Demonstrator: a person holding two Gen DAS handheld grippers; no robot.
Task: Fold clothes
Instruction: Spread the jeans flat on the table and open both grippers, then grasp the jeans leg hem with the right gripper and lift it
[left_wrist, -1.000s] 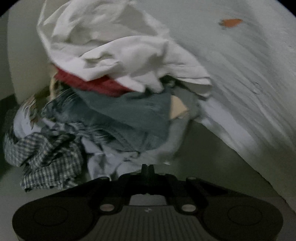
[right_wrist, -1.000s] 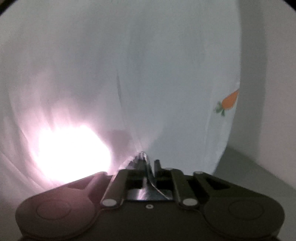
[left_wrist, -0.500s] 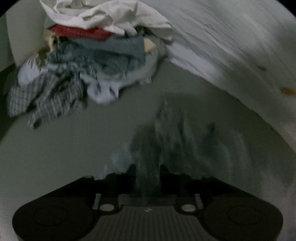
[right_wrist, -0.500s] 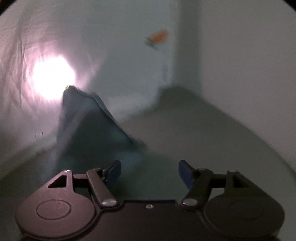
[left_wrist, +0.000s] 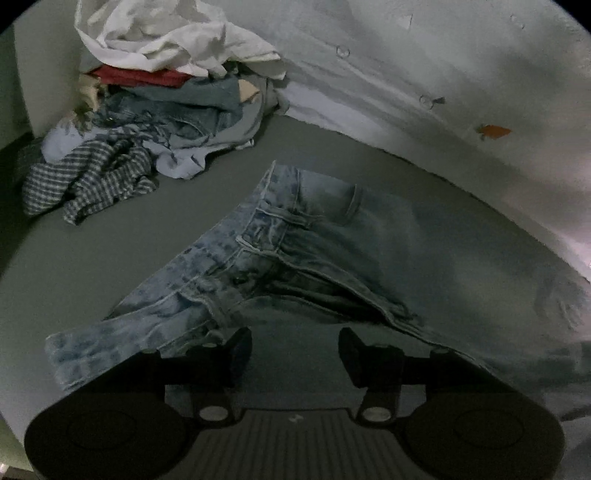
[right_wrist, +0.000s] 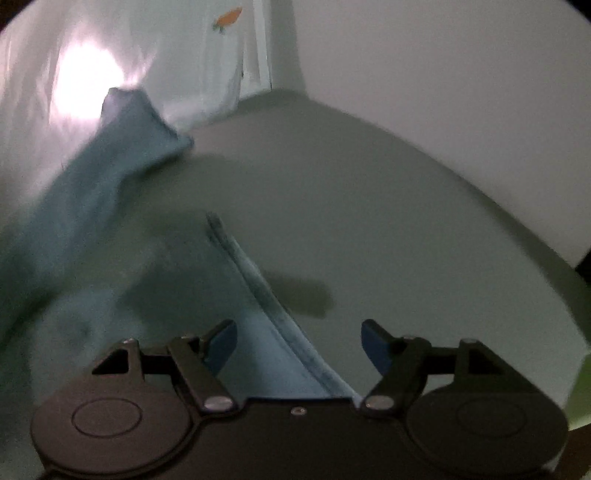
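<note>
A pair of light-blue jeans (left_wrist: 295, 251) lies spread on the grey surface (left_wrist: 110, 229), waistband toward my left gripper (left_wrist: 295, 350), which is open and empty just above its near edge. In the right wrist view one jeans leg (right_wrist: 122, 147) runs up toward the curtain and a hemmed edge (right_wrist: 266, 295) lies between the fingers of my right gripper (right_wrist: 299, 343), which is open and holds nothing.
A heap of unfolded clothes (left_wrist: 166, 103), white, red, denim and checked, sits at the far left. A pale curtain with a carrot print (left_wrist: 493, 131) hangs along the back, lit from behind (right_wrist: 88, 81). A white wall (right_wrist: 443, 74) bounds the right.
Both grippers were shut on the jeans a second ago, holding them up. They have opened, and the jeans now lie on the surface.
</note>
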